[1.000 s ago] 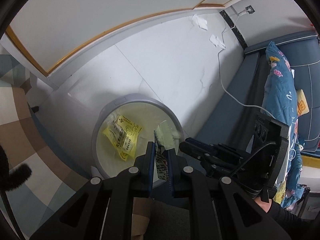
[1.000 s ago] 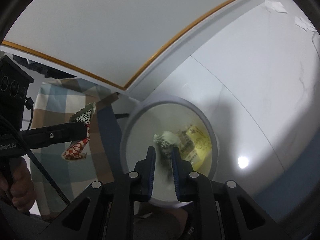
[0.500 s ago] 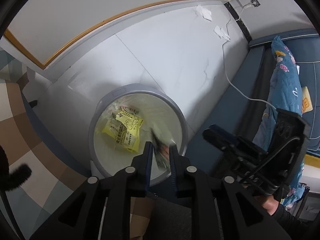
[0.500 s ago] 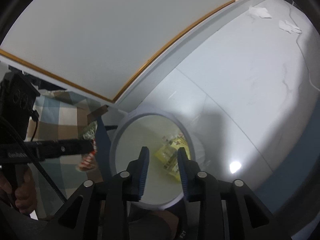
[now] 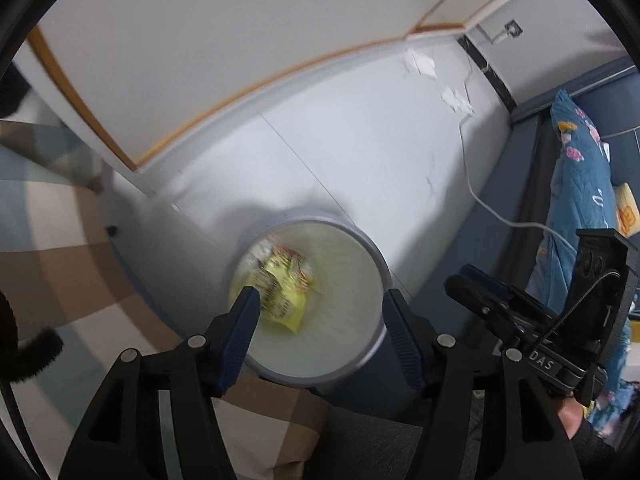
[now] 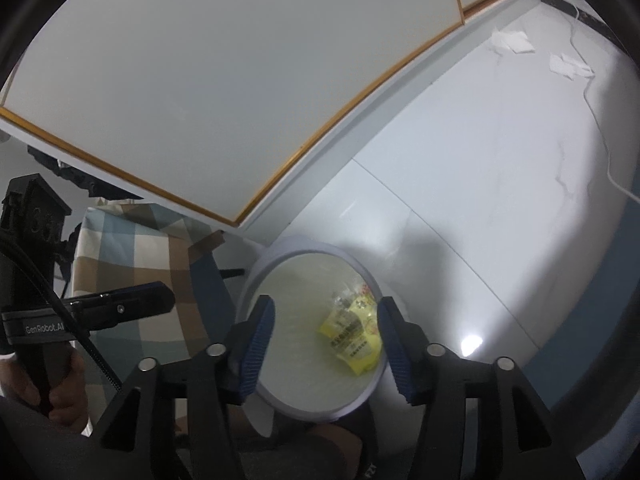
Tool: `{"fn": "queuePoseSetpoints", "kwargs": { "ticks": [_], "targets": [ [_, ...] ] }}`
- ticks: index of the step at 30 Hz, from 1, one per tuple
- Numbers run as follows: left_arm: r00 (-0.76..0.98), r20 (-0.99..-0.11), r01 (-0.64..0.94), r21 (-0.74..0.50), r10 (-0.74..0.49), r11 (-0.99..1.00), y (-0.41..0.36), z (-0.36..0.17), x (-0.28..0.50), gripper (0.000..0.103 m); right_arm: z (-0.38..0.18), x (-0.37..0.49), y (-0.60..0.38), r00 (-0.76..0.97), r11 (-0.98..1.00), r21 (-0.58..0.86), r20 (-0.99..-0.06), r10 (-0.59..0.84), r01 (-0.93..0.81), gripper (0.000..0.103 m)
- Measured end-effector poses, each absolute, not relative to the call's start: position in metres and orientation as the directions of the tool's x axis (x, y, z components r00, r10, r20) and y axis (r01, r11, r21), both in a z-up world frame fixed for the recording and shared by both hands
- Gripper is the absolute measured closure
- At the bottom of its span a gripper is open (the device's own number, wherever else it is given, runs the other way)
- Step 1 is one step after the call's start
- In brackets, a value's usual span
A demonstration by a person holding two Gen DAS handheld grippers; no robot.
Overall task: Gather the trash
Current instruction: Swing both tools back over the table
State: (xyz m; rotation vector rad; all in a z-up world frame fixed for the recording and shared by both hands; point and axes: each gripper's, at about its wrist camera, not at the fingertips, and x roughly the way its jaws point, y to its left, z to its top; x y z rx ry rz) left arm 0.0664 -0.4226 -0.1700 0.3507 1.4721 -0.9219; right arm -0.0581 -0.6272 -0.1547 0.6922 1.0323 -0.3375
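Observation:
A round grey trash bin (image 5: 380, 268) (image 6: 256, 280) stands on the white floor below both grippers. Inside it lie a yellow wrapper (image 5: 286, 294) (image 6: 352, 332) and other small wrappers. My left gripper (image 5: 320, 304) hangs over the bin with its jaws opening and nothing between them. My right gripper (image 6: 324, 316) is also above the bin, jaws opening and empty. Each gripper shows in the other's view: the right gripper (image 5: 480, 288) at the right, the left gripper (image 6: 160, 300) at the left.
Crumpled white tissues (image 5: 420, 64) (image 6: 512, 42) lie on the floor near the far wall, beside a white cable (image 5: 468, 168). A checked cloth (image 6: 128, 248) covers furniture at the left. A blue sofa with a patterned pillow (image 5: 576, 168) is at the right.
Both grippers held wrappers over the bin a second ago. Both have opened, the wrappers have dropped into the bin, and both grippers have risen a little.

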Motion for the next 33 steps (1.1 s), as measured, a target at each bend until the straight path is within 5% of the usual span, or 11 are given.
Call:
{"fn": "queuePoseSetpoints", "kwargs": {
  "ticks": [6,10,14,23,33],
  "targets": [
    [-0.014,-0.932,0.682,-0.273,-0.362,0.679,-0.396,-0.135,0.073,0.042,-0.13,-0.057,-0.619,0.51,0.76,0.353,-0.86,0.032,0.546,0.038],
    [0.085,-0.916,0.646,-0.249,-0.392,0.722,-0.37,-0.104,0.077,0.029,-0.099,-0.054,-0.608,0.544,0.786,0.338,-0.839,0.002,0.517,0.033],
    [0.199,-0.881,0.627,-0.223,-0.43,0.746,-0.344,-0.065,0.073,0.028,-0.062,-0.048,-0.59,0.593,0.832,0.303,-0.804,-0.038,0.464,0.026],
    [0.408,-0.782,0.57,-0.185,-0.471,0.801,-0.265,0.003,0.07,0.025,0.02,-0.027,-0.527,0.702,0.923,0.225,-0.709,-0.064,0.311,0.025],
    [0.58,-0.719,0.381,-0.176,-0.383,0.908,-0.155,0.046,0.082,0.018,0.08,0.005,-0.442,0.783,0.973,0.186,-0.622,0.007,0.139,0.02]
  ]
}}
